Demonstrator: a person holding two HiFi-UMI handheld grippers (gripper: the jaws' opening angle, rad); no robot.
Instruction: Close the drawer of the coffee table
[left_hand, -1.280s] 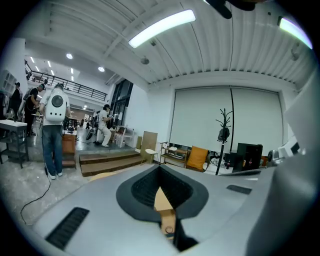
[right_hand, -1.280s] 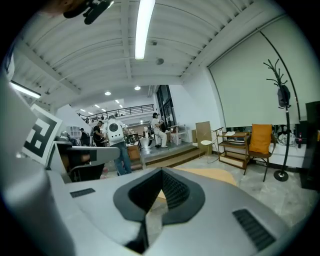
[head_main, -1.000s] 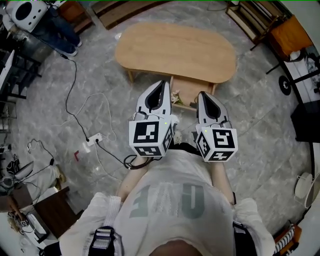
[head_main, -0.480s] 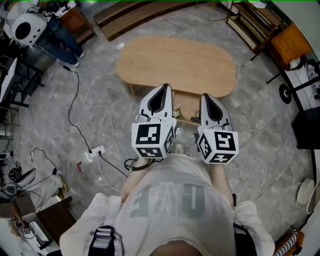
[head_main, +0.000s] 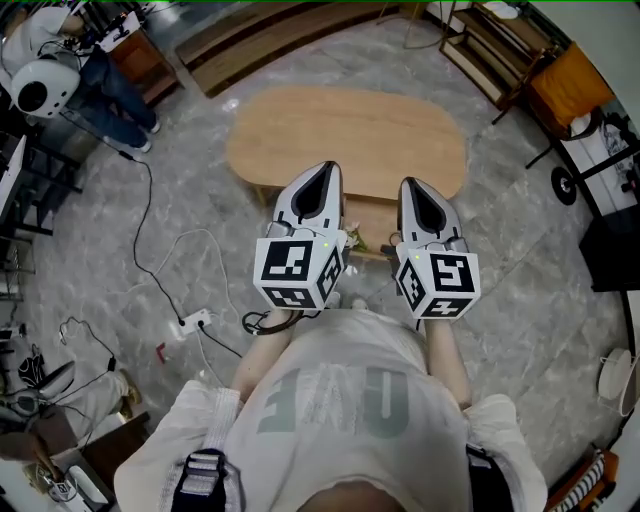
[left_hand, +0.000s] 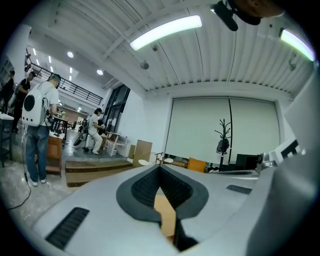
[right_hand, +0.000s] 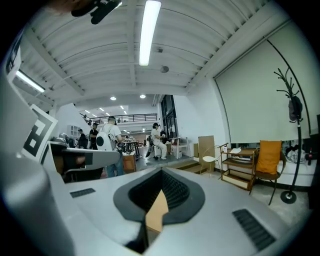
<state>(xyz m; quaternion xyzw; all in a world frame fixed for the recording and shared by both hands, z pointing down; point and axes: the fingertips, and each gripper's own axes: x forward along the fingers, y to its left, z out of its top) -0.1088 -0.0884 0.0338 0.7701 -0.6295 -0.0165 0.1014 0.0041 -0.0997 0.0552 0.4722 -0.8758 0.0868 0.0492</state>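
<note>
Both pairs of jaws are clenched and empty. In the left gripper view, your left gripper (left_hand: 161, 172) has its dark ribbed pads (left_hand: 145, 187) drawn together. Only a thin wedge of pale wood shows through the slit between them. The right gripper view shows the same for your right gripper (right_hand: 160, 175): jaws closed, with a sliver of wood behind them.

From the head view, you hold the two grippers side by side and apart, left (head_main: 322, 172) and right (head_main: 413, 187). Both point away from you toward the coffee table (head_main: 345, 130). The drawer (head_main: 372, 220) stands pulled out from the table's near edge and shows in the gap between the grippers. Something small lies at its near left corner, too small to make out.

To the near left, a white power strip (head_main: 190, 322) lies with its cables (head_main: 150, 215) on the grey floor (head_main: 520, 260). At the far left stands a person (head_main: 105, 85) in jeans, and at the far right a chair (head_main: 562, 85) with an orange seat.
</note>
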